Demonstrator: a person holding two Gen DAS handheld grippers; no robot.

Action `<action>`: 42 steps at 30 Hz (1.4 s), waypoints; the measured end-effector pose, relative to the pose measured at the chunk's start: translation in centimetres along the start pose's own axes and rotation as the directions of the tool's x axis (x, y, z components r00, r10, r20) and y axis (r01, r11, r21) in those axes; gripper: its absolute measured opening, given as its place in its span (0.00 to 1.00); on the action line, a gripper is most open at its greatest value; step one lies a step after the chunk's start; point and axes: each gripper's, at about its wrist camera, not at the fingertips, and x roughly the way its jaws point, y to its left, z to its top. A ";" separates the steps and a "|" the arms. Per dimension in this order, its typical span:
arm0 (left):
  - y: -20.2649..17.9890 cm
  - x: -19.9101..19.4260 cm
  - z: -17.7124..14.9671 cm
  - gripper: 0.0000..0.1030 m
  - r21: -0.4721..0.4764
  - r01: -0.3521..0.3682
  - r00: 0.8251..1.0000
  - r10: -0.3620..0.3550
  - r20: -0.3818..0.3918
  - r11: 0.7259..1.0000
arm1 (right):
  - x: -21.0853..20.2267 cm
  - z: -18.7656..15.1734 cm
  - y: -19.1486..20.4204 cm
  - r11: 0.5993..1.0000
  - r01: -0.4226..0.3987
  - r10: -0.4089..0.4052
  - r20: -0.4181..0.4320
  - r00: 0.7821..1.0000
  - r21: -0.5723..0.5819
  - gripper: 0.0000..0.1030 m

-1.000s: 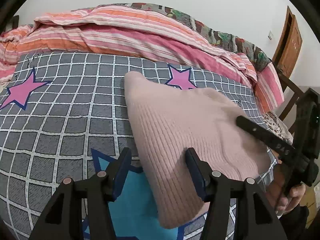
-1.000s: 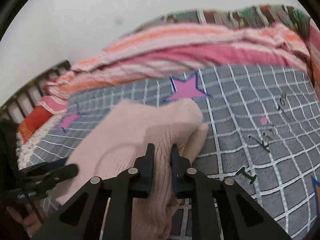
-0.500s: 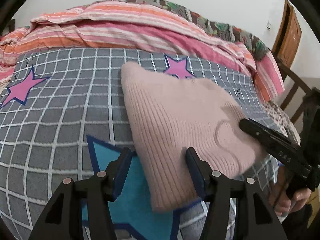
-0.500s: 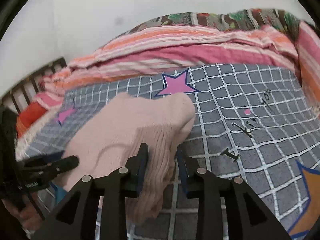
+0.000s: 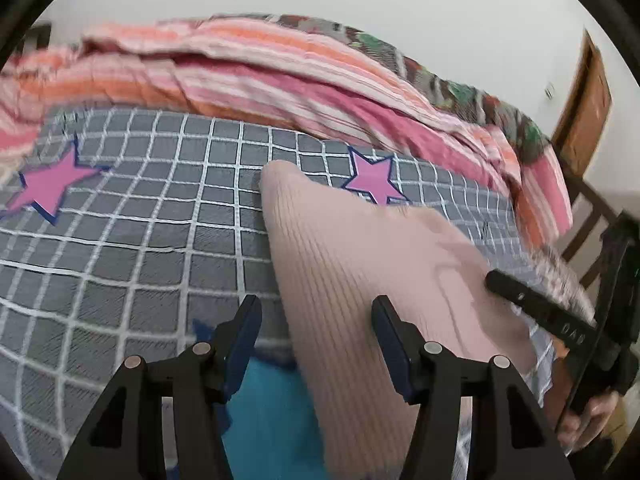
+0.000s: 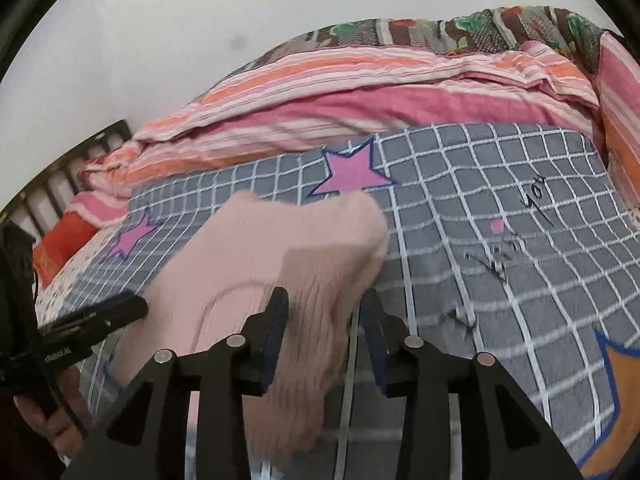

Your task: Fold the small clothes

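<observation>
A pale pink ribbed knit garment (image 5: 360, 264) lies folded on the grey checked bedsheet (image 5: 160, 240); it also shows in the right wrist view (image 6: 264, 264). My left gripper (image 5: 316, 332) is open, its jaws standing over the garment's near left edge. My right gripper (image 6: 324, 328) is open, with the garment's right edge lying between its jaws. The right gripper's finger (image 5: 536, 304) shows over the garment's right side in the left wrist view. The left gripper's finger (image 6: 96, 312) shows at the garment's left in the right wrist view.
A pink and orange striped quilt (image 5: 280, 80) is bunched along the far side of the bed, also in the right wrist view (image 6: 360, 92). A wooden door (image 5: 584, 108) and bed rail (image 5: 592, 216) stand at the right. Pink stars (image 5: 372, 180) mark the sheet.
My right gripper was shut on the garment's edge, then opened and let it go. The garment has settled flat. My left gripper stayed open and shifted slightly.
</observation>
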 end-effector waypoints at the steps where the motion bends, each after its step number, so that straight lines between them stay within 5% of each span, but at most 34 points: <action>1: 0.2 0.5 0.5 0.54 -0.019 0.002 1.000 -0.002 -0.004 1.000 | 0.7 0.6 -0.1 1.000 -0.004 0.004 -0.012 1.000 0.012 0.37; 11: -1.8 3.6 0.7 0.53 0.090 -0.102 0.995 0.104 -0.014 0.991 | 4.7 0.6 -1.1 0.998 0.061 -0.060 -0.093 0.994 0.011 0.37; 15: -0.5 3.6 2.2 0.54 0.031 -0.037 0.998 0.039 -0.044 0.999 | 4.7 1.3 -1.7 0.998 0.017 -0.012 -0.090 0.996 0.057 0.47; 22: 1.7 7.5 4.9 0.52 -0.058 0.010 0.993 -0.016 -0.116 0.998 | 8.4 4.3 -2.2 0.995 -0.015 0.031 -0.162 0.986 0.100 0.47; 27: 0.9 8.4 5.5 0.12 -0.018 -0.023 0.997 0.021 -0.068 1.000 | 9.0 4.6 -2.2 0.994 -0.076 0.086 -0.126 0.988 0.081 0.11; 31: 0.4 7.6 5.7 0.12 0.027 -0.019 0.999 0.020 -0.026 0.999 | 7.0 4.7 -2.4 0.991 -0.127 0.128 -0.026 0.991 0.048 0.10; 34: 0.2 8.2 5.6 0.14 0.040 -0.046 0.998 0.048 -0.040 0.998 | 8.6 4.1 -2.3 0.998 -0.047 0.050 -0.107 0.993 0.034 0.10; 38: -0.2 7.8 5.4 0.22 0.061 -0.069 0.997 0.071 -0.039 0.996 | 8.3 4.3 -2.4 0.999 -0.019 0.023 -0.112 0.993 0.039 0.26; 42: -0.6 7.2 5.0 0.38 0.074 -0.078 0.996 0.081 -0.039 0.994 | 6.1 4.2 -2.3 0.999 -0.034 0.036 -0.056 0.998 0.038 0.28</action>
